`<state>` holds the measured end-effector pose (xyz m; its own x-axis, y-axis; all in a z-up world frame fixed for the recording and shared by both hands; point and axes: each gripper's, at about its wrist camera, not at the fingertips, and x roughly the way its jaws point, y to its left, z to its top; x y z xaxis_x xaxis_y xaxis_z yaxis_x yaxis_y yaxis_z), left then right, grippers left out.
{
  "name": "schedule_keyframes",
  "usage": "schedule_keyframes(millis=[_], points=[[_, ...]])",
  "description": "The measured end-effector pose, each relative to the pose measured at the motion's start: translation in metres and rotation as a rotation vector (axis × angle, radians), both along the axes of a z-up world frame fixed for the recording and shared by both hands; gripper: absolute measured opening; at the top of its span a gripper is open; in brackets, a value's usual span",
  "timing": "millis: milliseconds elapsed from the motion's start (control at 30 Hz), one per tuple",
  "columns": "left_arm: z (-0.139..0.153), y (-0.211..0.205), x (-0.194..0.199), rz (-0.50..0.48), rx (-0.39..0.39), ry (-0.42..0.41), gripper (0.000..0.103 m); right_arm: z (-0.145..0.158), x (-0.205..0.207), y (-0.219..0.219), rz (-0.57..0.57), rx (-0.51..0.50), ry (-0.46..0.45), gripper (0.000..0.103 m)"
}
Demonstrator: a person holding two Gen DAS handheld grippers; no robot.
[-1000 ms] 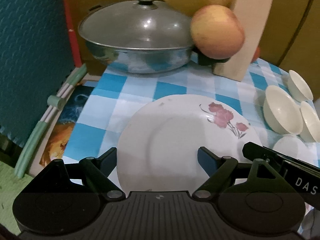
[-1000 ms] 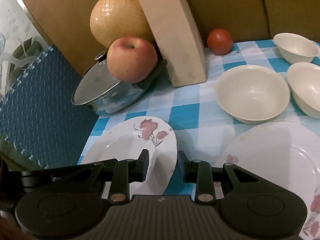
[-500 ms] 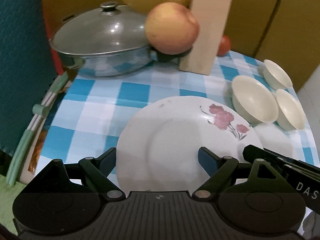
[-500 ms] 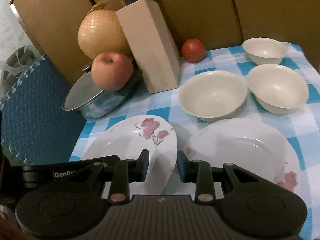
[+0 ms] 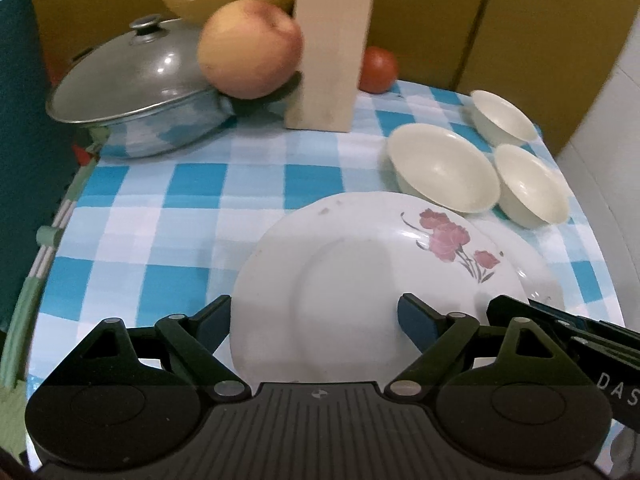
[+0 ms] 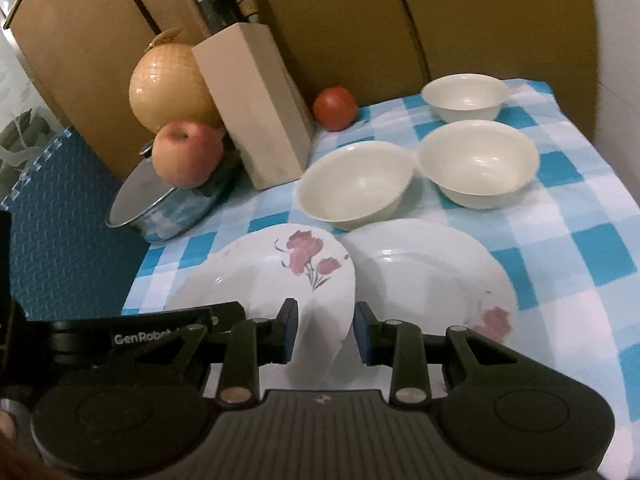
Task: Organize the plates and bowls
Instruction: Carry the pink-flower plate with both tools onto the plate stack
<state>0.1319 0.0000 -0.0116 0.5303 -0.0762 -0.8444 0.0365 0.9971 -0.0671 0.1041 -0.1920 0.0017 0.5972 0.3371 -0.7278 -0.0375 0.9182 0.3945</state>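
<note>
The flowered plate [image 5: 352,280] is lifted and tilted, its right edge overlapping the second plate [image 6: 432,276] that lies flat on the blue-checked tablecloth [image 5: 180,216]. Left of the flowered plate the cloth lies bare out to the table's rounded edge; beyond it, toward the back, three cream bowls [image 6: 356,184] sit close together, the nearest just behind the plates. Further back and left of the flowered plate stand a lidded steel pot [image 5: 136,92], an apple [image 5: 250,48], a knife block [image 6: 256,108] and a tomato [image 6: 334,108]. Only the right wrist view shows the knife handles, the netted yellow fruit whole, and the second plate's full face. The left gripper [image 5: 314,320] angles steeply down, jaws wide on either side of the flowered plate's near rim; whether the pads press it I cannot tell. The right gripper [image 6: 324,330] slants down, its jaws narrow, astride that plate's right rim and appearing to pinch it.
</note>
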Motion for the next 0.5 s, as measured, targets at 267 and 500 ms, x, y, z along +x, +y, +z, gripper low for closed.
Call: schedule_keyframes(millis=[267,500], points=[[-0.006,-0.035,-0.007,-0.073,0.005,0.000,0.093,0.001,-0.020,-0.025,-0.071,-0.028,0.019,0.030],[-0.014,-0.056,-0.008,-0.118,0.002,0.017,0.094,-0.002,-0.031,-0.040,-0.109,-0.050,0.032,0.030]])
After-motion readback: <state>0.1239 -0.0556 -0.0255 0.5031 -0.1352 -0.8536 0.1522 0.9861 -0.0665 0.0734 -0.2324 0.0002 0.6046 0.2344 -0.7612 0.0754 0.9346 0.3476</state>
